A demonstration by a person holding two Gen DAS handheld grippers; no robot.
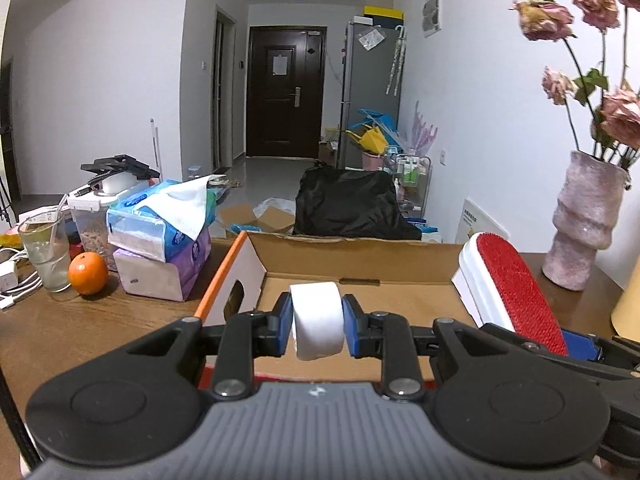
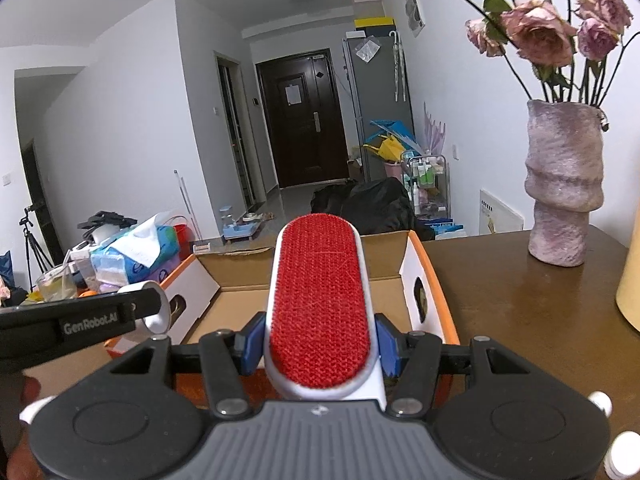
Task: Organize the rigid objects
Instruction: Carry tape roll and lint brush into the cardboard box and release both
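Observation:
My left gripper (image 1: 317, 326) is shut on a white tape roll (image 1: 318, 320) and holds it above the near edge of an open cardboard box (image 1: 400, 288) on the wooden table. My right gripper (image 2: 320, 346) is shut on a white lint brush with a red pad (image 2: 320, 300), held above the same box (image 2: 236, 300). The brush also shows at the right in the left wrist view (image 1: 516, 280). The left gripper with the tape roll (image 2: 158, 312) shows at the left in the right wrist view.
A pink vase with dried roses (image 1: 584, 220) stands at the right of the table (image 1: 80, 328). Tissue packs (image 1: 168, 228), an orange (image 1: 88, 273), a glass (image 1: 44, 256) and cables lie at the left. A yellow object (image 2: 630, 280) is at the far right.

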